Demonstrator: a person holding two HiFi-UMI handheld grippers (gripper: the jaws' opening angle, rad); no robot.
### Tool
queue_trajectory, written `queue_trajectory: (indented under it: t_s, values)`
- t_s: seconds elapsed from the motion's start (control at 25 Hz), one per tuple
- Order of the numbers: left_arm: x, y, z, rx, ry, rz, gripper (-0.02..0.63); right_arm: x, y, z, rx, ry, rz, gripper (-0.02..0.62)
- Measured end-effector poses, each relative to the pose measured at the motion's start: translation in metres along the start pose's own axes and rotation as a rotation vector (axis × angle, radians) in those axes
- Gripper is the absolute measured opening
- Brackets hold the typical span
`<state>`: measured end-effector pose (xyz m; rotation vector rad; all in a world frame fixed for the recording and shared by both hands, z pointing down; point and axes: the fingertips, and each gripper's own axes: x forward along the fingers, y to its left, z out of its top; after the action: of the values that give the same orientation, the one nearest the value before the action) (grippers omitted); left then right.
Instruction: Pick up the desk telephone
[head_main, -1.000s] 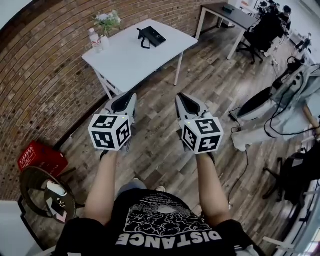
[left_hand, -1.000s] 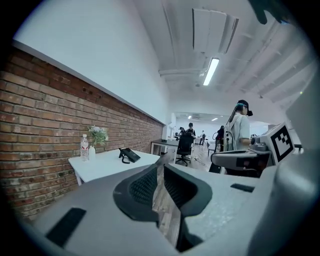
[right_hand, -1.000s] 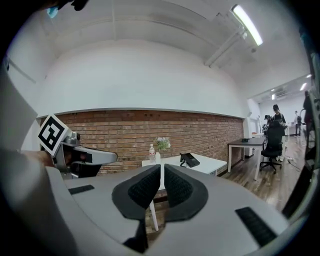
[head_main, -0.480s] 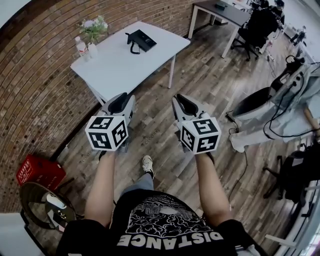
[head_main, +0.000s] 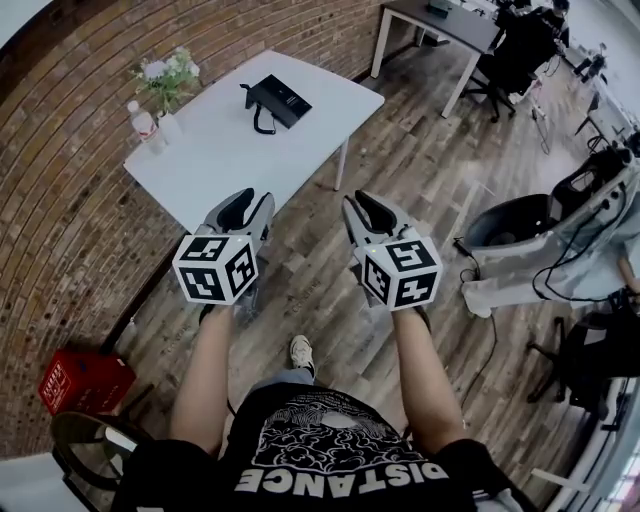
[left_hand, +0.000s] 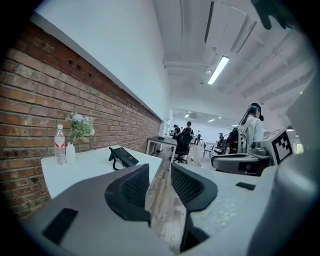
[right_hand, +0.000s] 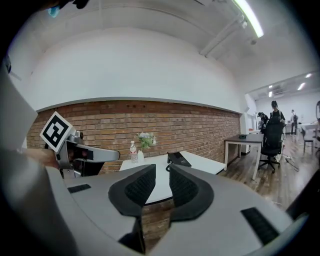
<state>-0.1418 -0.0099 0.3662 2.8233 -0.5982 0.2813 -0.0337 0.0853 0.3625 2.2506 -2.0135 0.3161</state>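
The black desk telephone (head_main: 278, 100) with its coiled cord lies near the far edge of a white table (head_main: 230, 150). It also shows small in the left gripper view (left_hand: 121, 157) and the right gripper view (right_hand: 179, 159). My left gripper (head_main: 250, 197) and right gripper (head_main: 362, 200) hang side by side over the wooden floor, short of the table's near edge and well apart from the phone. Both point toward the table. Their jaws have just been opening; a narrow gap shows on the left gripper (left_hand: 159, 171) and the right gripper (right_hand: 162, 173), with nothing between them.
A water bottle (head_main: 140, 120) and a vase of flowers (head_main: 165, 85) stand at the table's left corner by the brick wall. A red crate (head_main: 85, 380) sits on the floor at lower left. A dark desk (head_main: 450, 25), an office chair (head_main: 520, 55) and grey equipment (head_main: 540, 230) stand to the right.
The person has walked toward the table, so it sits nearer and further left in the head view. Both grippers' jaws have gone from shut to slightly apart.
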Motion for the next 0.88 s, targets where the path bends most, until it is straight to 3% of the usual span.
queue_trajectory:
  t_s: [0.44,0.88]
  values:
    - [0.076,0.08,0.02,-0.056,0.015,-0.029,0.161,0.103,-0.021,0.016,-0.002,0.034,-0.005,0.09]
    - [0.113,0.11,0.023,-0.054,0.024,-0.01,0.209,0.15,-0.038,0.014,0.01,0.045,0.013,0.144]
